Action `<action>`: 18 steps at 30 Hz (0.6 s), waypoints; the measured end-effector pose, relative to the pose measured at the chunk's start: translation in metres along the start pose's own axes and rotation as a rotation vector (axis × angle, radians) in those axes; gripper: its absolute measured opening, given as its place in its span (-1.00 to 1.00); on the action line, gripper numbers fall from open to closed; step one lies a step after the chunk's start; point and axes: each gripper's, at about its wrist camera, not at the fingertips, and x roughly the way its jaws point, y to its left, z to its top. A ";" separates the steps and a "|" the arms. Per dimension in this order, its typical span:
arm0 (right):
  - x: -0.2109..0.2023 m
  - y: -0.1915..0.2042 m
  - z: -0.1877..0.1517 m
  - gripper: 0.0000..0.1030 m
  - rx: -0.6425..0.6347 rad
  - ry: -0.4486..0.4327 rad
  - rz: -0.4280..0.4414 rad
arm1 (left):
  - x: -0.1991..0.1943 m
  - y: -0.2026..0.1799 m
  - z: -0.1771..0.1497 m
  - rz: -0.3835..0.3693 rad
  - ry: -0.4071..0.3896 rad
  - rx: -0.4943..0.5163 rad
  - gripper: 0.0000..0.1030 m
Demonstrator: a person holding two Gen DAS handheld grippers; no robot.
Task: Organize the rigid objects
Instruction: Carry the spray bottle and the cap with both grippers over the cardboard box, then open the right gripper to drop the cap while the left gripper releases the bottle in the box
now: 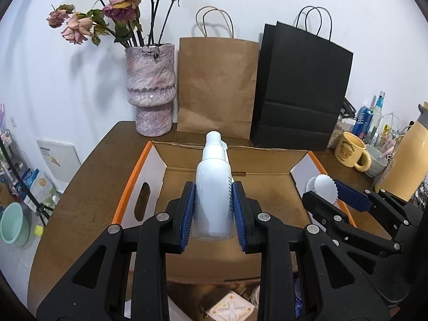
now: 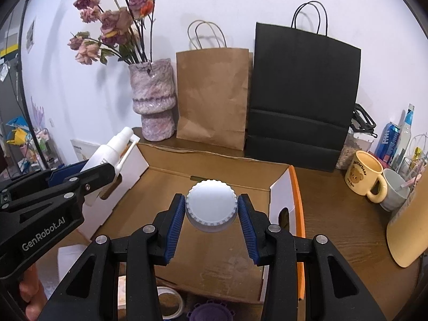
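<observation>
My left gripper (image 1: 213,208) is shut on a white spray bottle (image 1: 213,187), held above the open cardboard box (image 1: 267,208); the bottle's nozzle points away from me. It also shows in the right wrist view (image 2: 107,155) at the left. My right gripper (image 2: 211,214) is shut on a white round jar with a ribbed lid (image 2: 211,203), held over the box floor (image 2: 214,262). That jar also shows in the left wrist view (image 1: 325,188) at the box's right wall.
A pink vase of dried roses (image 1: 151,88), a brown paper bag (image 1: 216,85) and a black paper bag (image 1: 299,88) stand behind the box. A yellow bear mug (image 2: 363,175), grey cup, bottles and can sit at right. Small items lie before the box (image 1: 231,307).
</observation>
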 end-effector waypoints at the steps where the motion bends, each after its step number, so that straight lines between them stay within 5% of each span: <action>1: 0.003 0.000 0.000 -0.12 -0.004 0.006 -0.001 | 0.004 0.000 0.001 0.003 0.003 0.003 -0.53; 18: 0.050 -0.010 -0.011 -0.12 -0.037 0.102 -0.024 | 0.055 0.002 -0.002 0.061 0.089 0.047 -0.53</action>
